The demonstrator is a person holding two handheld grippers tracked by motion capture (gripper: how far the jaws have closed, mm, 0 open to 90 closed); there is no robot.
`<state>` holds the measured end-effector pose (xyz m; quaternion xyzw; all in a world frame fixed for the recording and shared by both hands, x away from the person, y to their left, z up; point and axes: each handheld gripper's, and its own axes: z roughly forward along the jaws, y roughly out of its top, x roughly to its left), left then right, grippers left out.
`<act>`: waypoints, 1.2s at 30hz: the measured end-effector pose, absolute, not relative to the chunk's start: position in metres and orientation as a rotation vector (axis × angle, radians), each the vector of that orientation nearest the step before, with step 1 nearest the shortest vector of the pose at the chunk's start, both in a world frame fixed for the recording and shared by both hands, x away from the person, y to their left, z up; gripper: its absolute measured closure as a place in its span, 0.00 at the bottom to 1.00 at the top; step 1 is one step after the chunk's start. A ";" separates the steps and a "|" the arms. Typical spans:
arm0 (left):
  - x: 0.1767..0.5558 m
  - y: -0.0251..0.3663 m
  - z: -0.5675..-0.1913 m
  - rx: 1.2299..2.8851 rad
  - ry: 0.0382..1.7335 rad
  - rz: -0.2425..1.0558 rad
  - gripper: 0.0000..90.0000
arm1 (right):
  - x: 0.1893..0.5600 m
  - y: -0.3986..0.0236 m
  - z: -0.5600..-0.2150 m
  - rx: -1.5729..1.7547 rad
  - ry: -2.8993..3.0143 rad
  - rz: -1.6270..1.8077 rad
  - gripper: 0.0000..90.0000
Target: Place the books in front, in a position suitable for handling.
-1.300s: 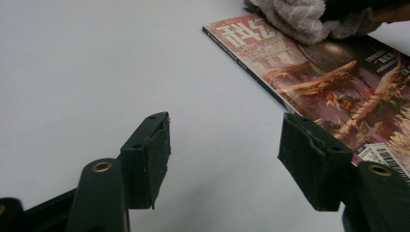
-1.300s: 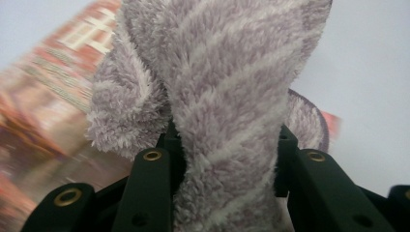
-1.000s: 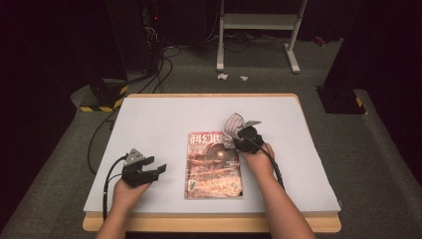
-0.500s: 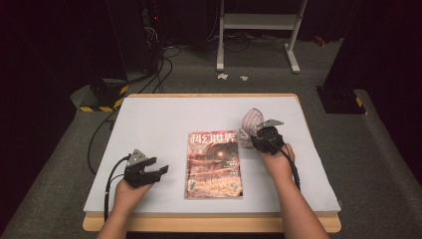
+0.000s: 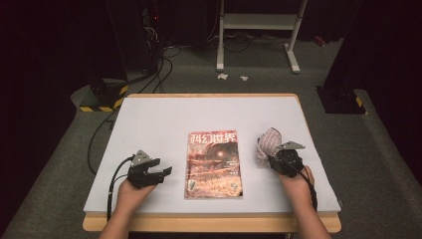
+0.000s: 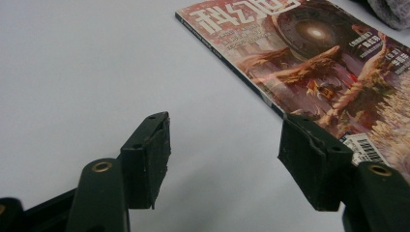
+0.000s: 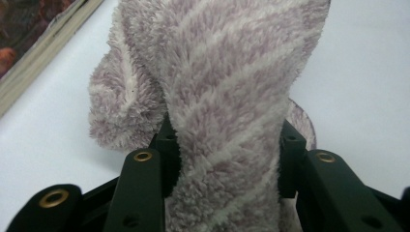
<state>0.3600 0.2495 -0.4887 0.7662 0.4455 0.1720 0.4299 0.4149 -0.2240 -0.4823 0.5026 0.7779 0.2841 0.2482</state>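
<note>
A magazine (image 5: pixel 214 164) with a red-brown cover lies flat in the middle of the white table (image 5: pixel 164 119). A fuzzy, lilac-and-white striped cloth (image 5: pixel 268 144) stands bunched just right of the magazine, off its cover. My right gripper (image 5: pixel 267 159) grips the cloth (image 7: pixel 227 72) from the near side. Its jaws have just been opening, with the cloth still filling the gap and touching both pads. My left gripper (image 5: pixel 161 167) rests low on the table left of the magazine, open with nothing between its jaws (image 6: pixel 225 130). The magazine (image 6: pixel 329 63) lies just beyond its right jaw.
The table's wooden front edge (image 5: pixel 209 221) runs along the near side. Past the far edge the floor holds black cables (image 5: pixel 149 74), a yellow-and-black striped block (image 5: pixel 102 99) and a white frame's legs (image 5: pixel 259 30).
My right gripper has carried the cloth rightward, from the magazine's upper right corner to the bare table beside it. The left gripper has stayed put.
</note>
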 end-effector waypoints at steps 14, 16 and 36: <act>0.359 0.245 -0.492 1.938 1.099 0.435 0.41 | 0.410 -0.222 -0.495 1.352 2.081 0.796 0.64; 0.359 0.245 -0.493 1.938 1.100 0.436 0.41 | 0.410 -0.223 -0.495 1.350 2.080 0.800 0.64; 0.354 0.221 -0.495 1.980 1.077 0.393 0.40 | 0.393 -0.223 -0.451 1.304 1.994 0.987 0.35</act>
